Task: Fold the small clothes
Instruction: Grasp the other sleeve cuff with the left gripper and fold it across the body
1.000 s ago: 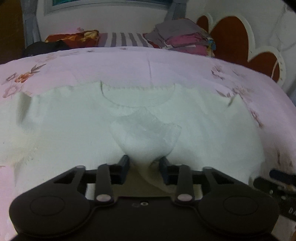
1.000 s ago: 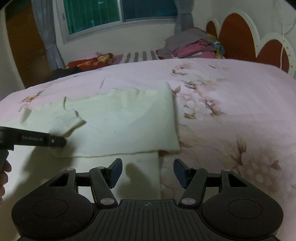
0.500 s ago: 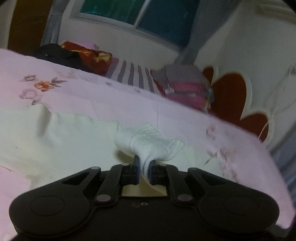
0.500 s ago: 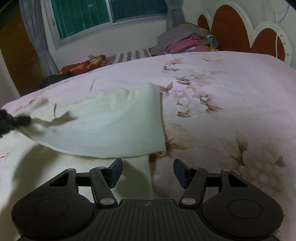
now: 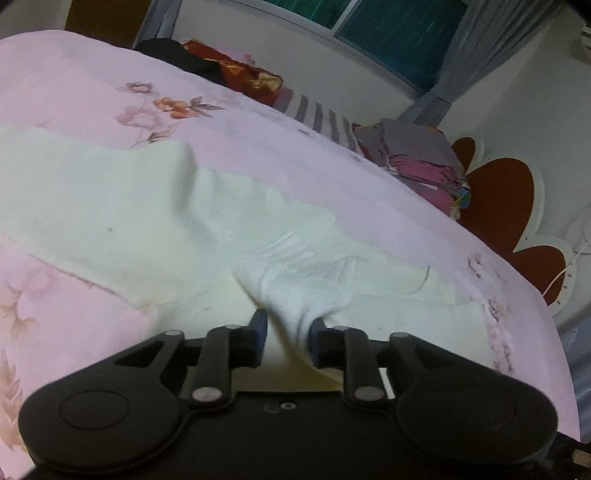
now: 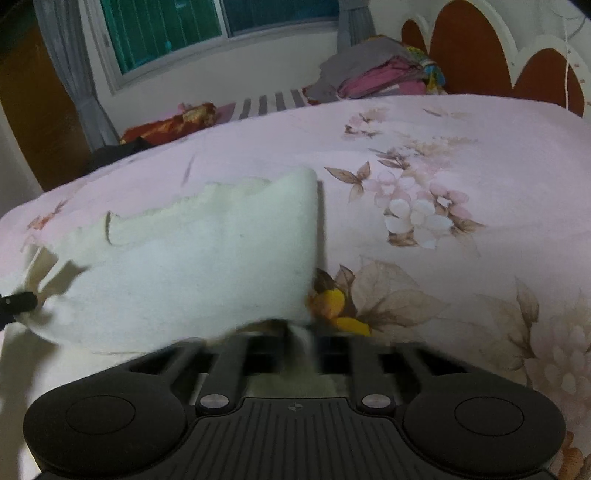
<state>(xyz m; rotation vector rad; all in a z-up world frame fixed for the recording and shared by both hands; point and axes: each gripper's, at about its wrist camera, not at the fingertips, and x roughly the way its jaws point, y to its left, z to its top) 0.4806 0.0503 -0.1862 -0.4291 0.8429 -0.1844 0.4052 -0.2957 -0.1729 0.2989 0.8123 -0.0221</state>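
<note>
On the pink floral bed (image 6: 461, 155) we saw left hand-held gripper (image 5: 286, 330) pinching the cream shirt (image 5: 110, 206); right hand-held gripper (image 6: 301, 343) blurred, grip unclear.

Garment (image 5: 110, 206) on bedspread (image 5: 258, 147) (clothes pile (image 5: 421, 155) behind)

A bed (image 6: 461, 155) with a pink floral cover fills most of both views. At 1 o'clock in the right wrist view stands a white headboard (image 6: 517, 70) with rust-red scalloped panels, and a pile of folded clothes (image 6: 380, 70) sits just beside it. At 11 o'clock a window (image 6: 207, 26) with teal panes sits in a white wall (image 6: 236, 70), grey curtains (image 6: 70, 74) hanging at its sides. A striped cloth (image 6: 269, 103) and a red patterned cloth (image 6: 173, 123) lie below the sill. The light is dim.
</note>
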